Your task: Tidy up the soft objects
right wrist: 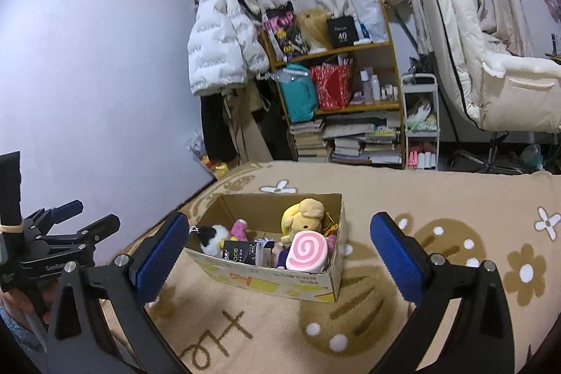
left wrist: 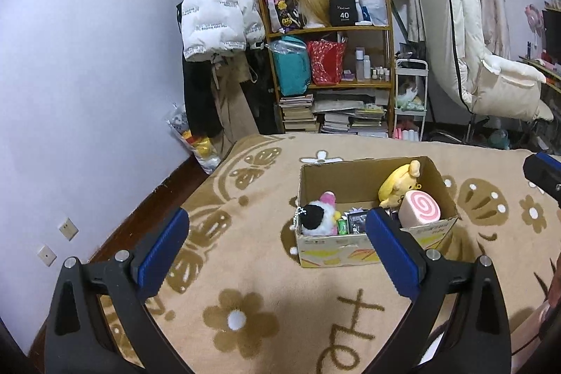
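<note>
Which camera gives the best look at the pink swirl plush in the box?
The right wrist view: the pink swirl plush shows whole. In the left wrist view, the left gripper finger hides its edge.

A tan blanket [left wrist: 266,269] with brown flowers, white dots and brown lettering covers the bed, and on it sits a brown cardboard box [left wrist: 431,228] printed with yellow and orange shapes on its front. Inside are a yellow plush [left wrist: 399,184], a pink-and-white swirl cushion [left wrist: 420,211] and a black-and-white plush [left wrist: 315,216] with a pink top. Both the left hand-held gripper [left wrist: 277,255] and the right hand-held gripper [right wrist: 280,255] are black with blue pads. At upper left of the frame hangs a white jacket [left wrist: 217,9] with dark lettering
</note>
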A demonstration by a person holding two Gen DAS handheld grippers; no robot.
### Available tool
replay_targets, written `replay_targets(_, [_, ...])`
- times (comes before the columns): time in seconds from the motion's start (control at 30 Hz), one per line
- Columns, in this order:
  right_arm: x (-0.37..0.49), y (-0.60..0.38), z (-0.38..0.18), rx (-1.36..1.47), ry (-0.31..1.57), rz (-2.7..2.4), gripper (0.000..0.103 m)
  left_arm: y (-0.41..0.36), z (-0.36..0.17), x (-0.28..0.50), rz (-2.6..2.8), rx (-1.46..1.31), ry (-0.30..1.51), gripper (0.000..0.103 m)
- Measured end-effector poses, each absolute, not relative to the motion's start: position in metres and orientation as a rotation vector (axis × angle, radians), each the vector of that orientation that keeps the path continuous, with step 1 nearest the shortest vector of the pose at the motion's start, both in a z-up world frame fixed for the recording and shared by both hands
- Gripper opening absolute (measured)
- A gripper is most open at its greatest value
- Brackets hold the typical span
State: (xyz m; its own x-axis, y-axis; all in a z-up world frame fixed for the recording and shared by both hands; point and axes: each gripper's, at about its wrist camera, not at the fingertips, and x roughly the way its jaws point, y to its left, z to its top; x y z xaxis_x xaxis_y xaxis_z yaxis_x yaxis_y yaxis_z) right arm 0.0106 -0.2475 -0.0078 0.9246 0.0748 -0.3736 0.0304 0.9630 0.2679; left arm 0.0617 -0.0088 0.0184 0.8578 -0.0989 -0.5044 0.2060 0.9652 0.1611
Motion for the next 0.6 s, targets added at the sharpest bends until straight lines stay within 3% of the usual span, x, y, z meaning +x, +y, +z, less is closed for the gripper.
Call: replay_targets(0.6, [-0.016,-0.235,-0.045,0.202,0.388,0.004,0.103,-0.005,-0.004,0.056,-0.164,0.168,0.535,0.100])
